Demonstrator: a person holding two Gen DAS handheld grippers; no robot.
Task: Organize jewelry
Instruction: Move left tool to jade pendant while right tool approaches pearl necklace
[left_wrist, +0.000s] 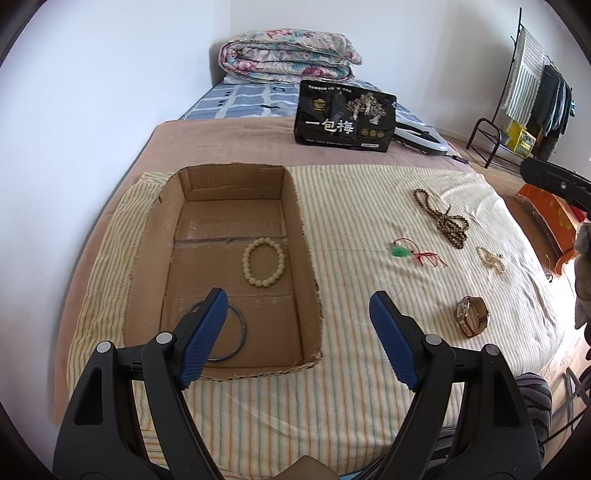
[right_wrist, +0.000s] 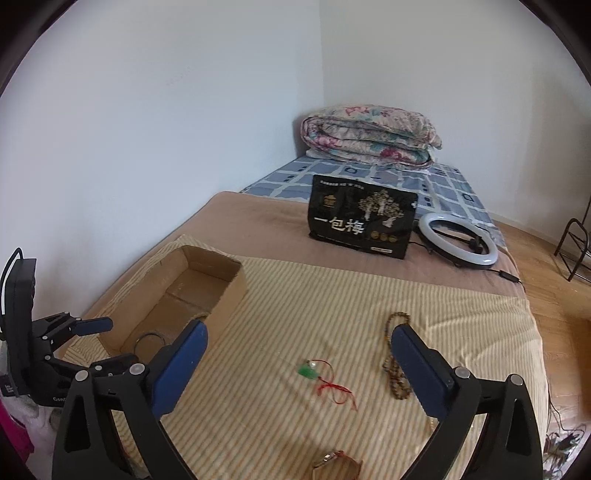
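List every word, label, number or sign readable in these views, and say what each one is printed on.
"一包梅": large white characters on the front of the black bag standing on the bed.
Small line along the bag's top edge: too small to read.
Gold seals and the white label at the bag's bottom: blurred, unreadable.
Partial letters on the left tongs' black mount: cut off, not readable.

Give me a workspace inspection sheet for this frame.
Surface: striped cloth over a bed.
Job's things: cardboard box holds cream bead bracelet and dark bangle; outside lie brown bead strand, green pendant, pale bead piece, watch.
Clutter: black snack bag, ring light, folded quilt.
Grippers: left claw open, empty; right claw open, empty.
Cables: ring light lead.
Surroundings: clothes rack, wood floor.
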